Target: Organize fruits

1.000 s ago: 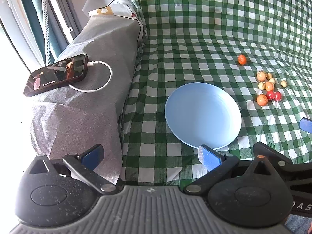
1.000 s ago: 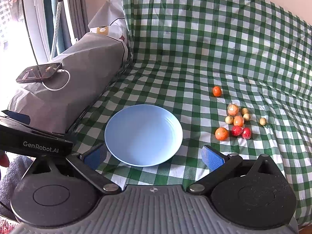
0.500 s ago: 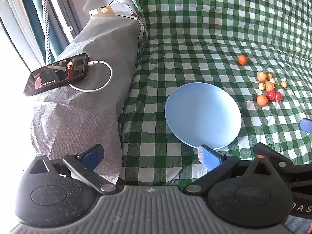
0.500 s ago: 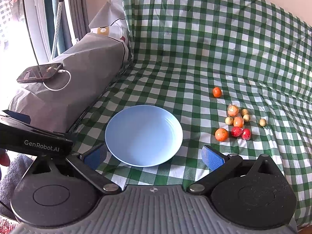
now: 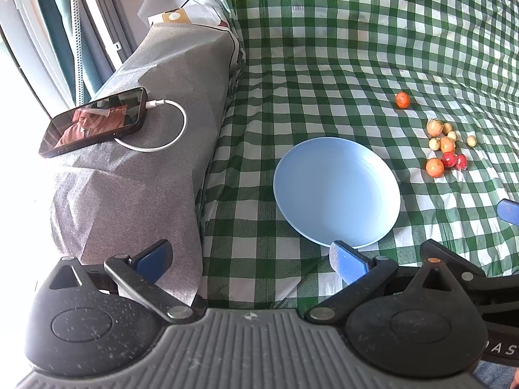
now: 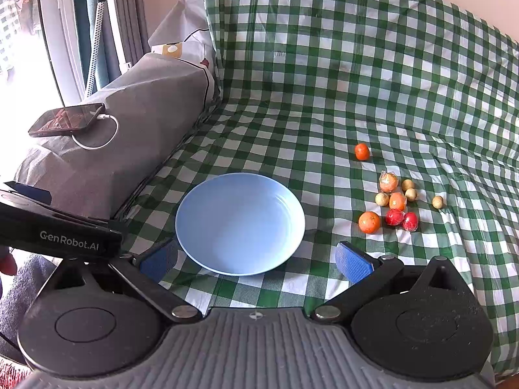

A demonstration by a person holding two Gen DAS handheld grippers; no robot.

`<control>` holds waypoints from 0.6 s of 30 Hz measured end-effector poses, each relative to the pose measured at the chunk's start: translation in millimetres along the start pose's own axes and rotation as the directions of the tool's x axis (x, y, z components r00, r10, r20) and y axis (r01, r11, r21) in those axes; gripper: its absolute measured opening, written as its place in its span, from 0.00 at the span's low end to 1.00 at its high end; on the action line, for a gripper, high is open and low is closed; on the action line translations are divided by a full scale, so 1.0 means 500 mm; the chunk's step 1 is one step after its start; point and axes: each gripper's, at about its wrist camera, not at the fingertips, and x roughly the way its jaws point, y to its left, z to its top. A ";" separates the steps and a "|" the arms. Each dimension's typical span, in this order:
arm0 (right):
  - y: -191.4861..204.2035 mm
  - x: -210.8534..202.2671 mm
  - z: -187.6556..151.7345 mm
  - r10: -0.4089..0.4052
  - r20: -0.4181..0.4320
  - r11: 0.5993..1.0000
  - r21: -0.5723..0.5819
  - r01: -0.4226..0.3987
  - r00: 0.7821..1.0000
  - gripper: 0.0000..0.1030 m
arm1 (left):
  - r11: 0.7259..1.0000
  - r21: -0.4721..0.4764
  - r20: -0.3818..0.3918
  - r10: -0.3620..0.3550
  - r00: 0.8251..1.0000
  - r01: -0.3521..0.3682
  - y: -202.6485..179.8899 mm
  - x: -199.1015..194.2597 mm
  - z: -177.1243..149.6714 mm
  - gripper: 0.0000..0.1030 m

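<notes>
Almost nothing has shifted over the last second: both grippers sit where they were, and in the right wrist view the scene has only slid a touch, so the right gripper (image 6: pixel 256 259) has barely drifted. Its jaws stand wide apart and hold nothing, framing the near rim of the blue plate (image 6: pixel 240 223), which lies empty on the green checked cloth (image 6: pixel 324 97). The left gripper (image 5: pixel 249 259) is likewise spread and empty, hanging beside the grey covered armrest (image 5: pixel 136 162), where a phone (image 5: pixel 92 121) rests on its charging cable (image 5: pixel 168 129).

The fruits (image 6: pixel 395 201) lie in a loose cluster to the right of the plate, well apart from it: oranges, two red pieces that look wrapped, and several small pale round ones. One orange (image 6: pixel 361 151) sits alone farther back. None is on the plate yet.

The plate seems set in the middle as the collecting spot, with both grippers held back and open, ready for a first pick. The right one is nearer the cluster, so it is the likelier to reach first, probably for the nearest orange (image 6: pixel 369 222).
</notes>
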 end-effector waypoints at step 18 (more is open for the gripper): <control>0.006 -0.003 -0.001 -0.004 0.001 1.000 0.002 0.004 1.000 1.00 | 1.000 -0.005 0.007 0.001 1.000 -0.001 0.003 -0.007 -0.005 1.00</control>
